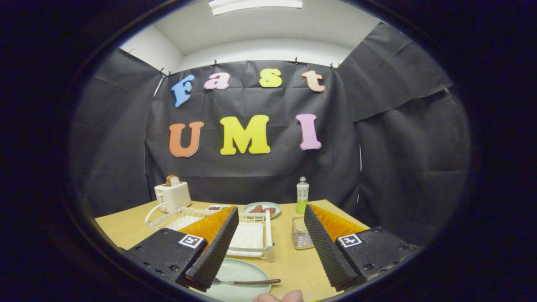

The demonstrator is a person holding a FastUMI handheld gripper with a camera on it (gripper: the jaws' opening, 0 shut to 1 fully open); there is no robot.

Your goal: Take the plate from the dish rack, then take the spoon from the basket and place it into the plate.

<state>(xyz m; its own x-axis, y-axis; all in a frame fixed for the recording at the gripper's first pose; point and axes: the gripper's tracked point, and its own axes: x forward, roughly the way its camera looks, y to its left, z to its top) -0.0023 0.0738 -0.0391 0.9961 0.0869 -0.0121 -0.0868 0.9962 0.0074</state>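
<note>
Here the gripper (268, 247) stands with its fingers spread wide apart, holding nothing. Between them, on the wooden table (293, 264), lies a pale green round plate (241, 272) with a brown-handled metal spoon (247, 282) resting across it. Just beyond sits the white wire dish rack (251, 235); a small clear basket (301, 237) stands beside it.

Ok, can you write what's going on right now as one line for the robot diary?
gripper: open, holding nothing | plate: on table before dish rack | spoon: lying on plate | basket: beside rack | stage: looks done
</note>
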